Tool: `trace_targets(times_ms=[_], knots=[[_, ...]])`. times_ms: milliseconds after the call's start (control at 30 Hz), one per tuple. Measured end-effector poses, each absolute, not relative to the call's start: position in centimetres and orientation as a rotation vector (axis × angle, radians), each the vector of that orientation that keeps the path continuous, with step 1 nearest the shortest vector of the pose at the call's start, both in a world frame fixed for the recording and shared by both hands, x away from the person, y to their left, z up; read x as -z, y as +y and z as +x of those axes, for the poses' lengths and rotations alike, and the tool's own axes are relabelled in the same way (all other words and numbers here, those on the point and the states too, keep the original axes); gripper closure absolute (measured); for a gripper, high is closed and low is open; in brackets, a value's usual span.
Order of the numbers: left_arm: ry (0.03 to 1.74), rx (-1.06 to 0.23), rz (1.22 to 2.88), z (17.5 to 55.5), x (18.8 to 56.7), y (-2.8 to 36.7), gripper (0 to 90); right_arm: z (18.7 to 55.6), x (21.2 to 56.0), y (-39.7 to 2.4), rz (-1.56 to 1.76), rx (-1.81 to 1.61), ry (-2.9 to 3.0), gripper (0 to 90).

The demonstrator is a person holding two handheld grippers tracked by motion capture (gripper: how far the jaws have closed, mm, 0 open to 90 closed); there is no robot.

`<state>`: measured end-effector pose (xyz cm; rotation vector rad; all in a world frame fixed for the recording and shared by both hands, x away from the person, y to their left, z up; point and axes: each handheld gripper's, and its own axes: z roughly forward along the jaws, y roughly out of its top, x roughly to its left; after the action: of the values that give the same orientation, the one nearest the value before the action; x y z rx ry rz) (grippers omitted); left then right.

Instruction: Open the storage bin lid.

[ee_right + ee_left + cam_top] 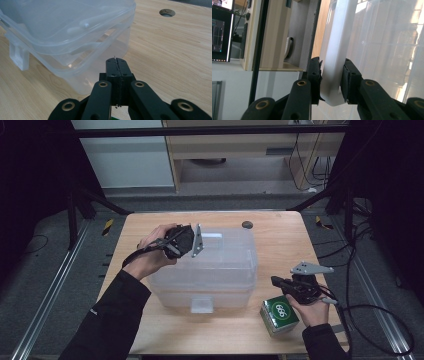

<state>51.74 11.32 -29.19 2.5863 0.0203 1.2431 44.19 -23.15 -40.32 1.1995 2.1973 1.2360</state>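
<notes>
Gripping white latch tab [334,75] at far-left edge of lid: left gripper [192,242], jaws clamped across tab, pads pressed on both faces. Clear plastic storage box [210,280] seen mid-table [280,235], lid seated, front latch [202,305] down. Box judged light, thin-walled, flexible, slick; best taken by latches or rim, not by smooth walls. Green carton [280,314] standing just right of box. Right gripper [117,65] clenched on nothing, held near carton, pointed at box corner.
</notes>
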Motion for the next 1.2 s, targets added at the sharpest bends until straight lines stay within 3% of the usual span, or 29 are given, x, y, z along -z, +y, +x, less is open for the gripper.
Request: trace_targets(times_ms=[367, 1200], knots=[[0.067, -1.249, 2.564, 52.8, 28.6, 11.3, 70.6, 44.0, 40.5, -22.8, 1.208, -1.229, 2.211, 87.1], [0.147, -1.264, 2.518, 54.7, 28.2, 11.2, 69.9, 44.2, 41.3, -21.4, 1.119, -1.401, 2.271, 90.0]])
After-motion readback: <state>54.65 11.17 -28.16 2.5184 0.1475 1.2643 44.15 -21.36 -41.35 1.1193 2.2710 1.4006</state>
